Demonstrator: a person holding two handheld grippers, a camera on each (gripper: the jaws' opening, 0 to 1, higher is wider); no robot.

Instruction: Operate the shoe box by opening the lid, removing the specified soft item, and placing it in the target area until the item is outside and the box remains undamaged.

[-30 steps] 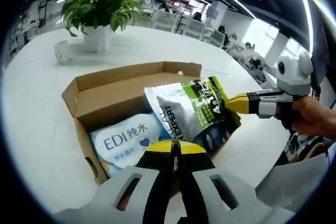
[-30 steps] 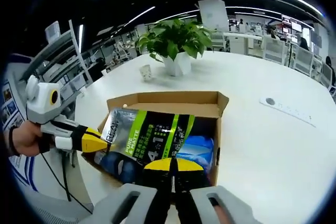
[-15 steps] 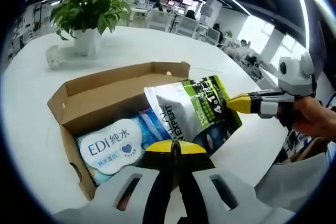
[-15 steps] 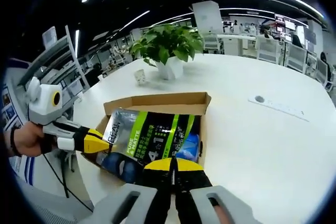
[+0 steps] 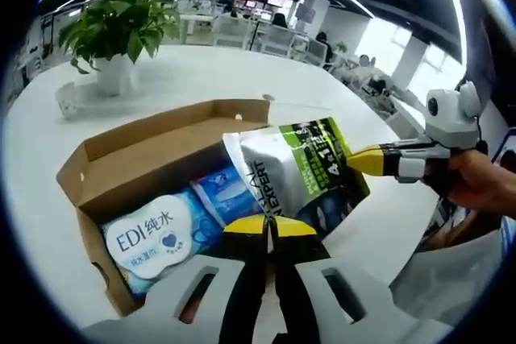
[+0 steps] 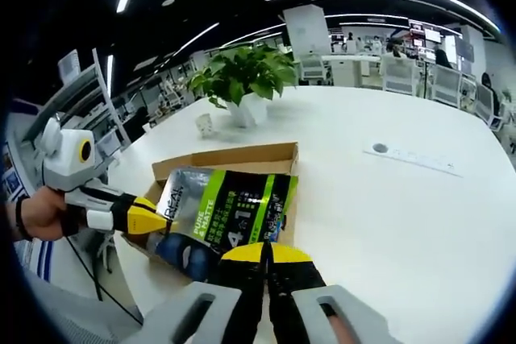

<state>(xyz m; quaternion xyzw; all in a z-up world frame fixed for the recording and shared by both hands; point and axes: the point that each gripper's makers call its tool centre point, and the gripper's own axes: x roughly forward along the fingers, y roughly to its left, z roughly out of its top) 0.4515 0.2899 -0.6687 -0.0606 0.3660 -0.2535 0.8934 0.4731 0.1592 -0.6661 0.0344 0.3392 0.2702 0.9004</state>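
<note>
The open cardboard shoe box point(image 5: 153, 130) lies on the white table, with a white EDI wipes pack point(image 5: 149, 235) and a blue pack point(image 5: 226, 191) inside. A silver, green and black pouch point(image 5: 294, 175) hangs above the box's right end. My left gripper point(image 5: 270, 227) is shut on its lower edge. My right gripper point(image 5: 355, 159) pinches its right corner with yellow tips. In the right gripper view the pouch point(image 6: 230, 211) covers much of the box point(image 6: 226, 156), held between my right gripper point(image 6: 264, 254) and my left gripper point(image 6: 153, 217).
A potted plant point(image 5: 117, 26) and a small cup point(image 5: 66, 100) stand beyond the box. The plant point(image 6: 242, 78) shows again in the right gripper view, with a flat white strip point(image 6: 407, 159) on the table point(image 6: 387, 223) to the right. A hand point(image 5: 480, 187) holds the right gripper.
Both grippers stay shut on the pouch. The box now sits further left and smaller in both views, and more of the blue pack is uncovered: the pouch has drawn away from the box.
</note>
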